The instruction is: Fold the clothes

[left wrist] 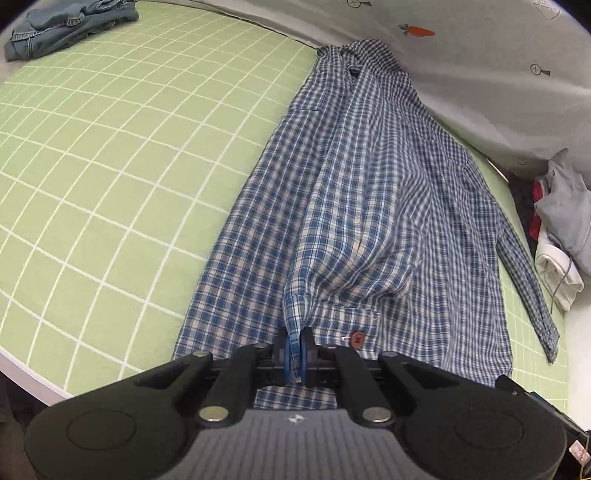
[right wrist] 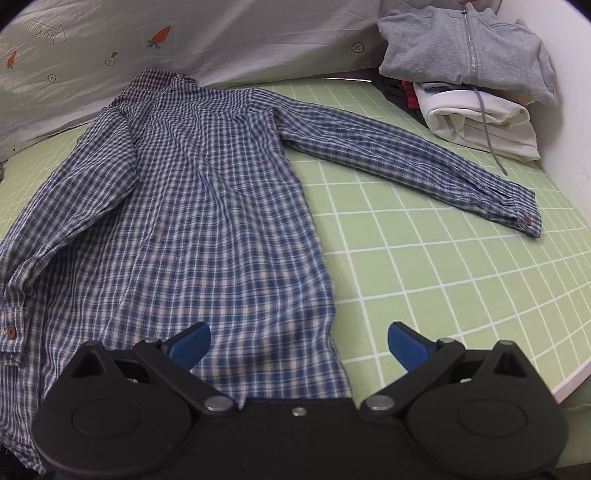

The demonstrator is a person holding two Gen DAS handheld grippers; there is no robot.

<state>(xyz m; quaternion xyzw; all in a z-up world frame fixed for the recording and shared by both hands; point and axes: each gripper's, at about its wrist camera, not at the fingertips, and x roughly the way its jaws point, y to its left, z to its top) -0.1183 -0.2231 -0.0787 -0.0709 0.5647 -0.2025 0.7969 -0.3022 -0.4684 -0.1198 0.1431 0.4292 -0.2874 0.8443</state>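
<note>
A blue and white checked shirt [left wrist: 351, 184] lies lengthwise on the green grid mat [left wrist: 129, 147], collar at the far end. My left gripper [left wrist: 295, 347] is shut on an edge of its sleeve cuff, next to a red button [left wrist: 357, 338], and the sleeve is drawn over the shirt's body. In the right wrist view the shirt [right wrist: 207, 206] lies flat with its other sleeve [right wrist: 406, 155] stretched out to the right on the mat [right wrist: 443, 277]. My right gripper [right wrist: 299, 343] is open above the shirt's near hem, with nothing between its blue pads.
A stack of folded clothes, a grey zip hoodie [right wrist: 461, 48] on a white garment [right wrist: 480, 122], sits at the mat's far right corner. Crumpled denim [left wrist: 66, 26] lies at the far left. A white sheet with carrot prints [right wrist: 221, 33] rises behind the mat.
</note>
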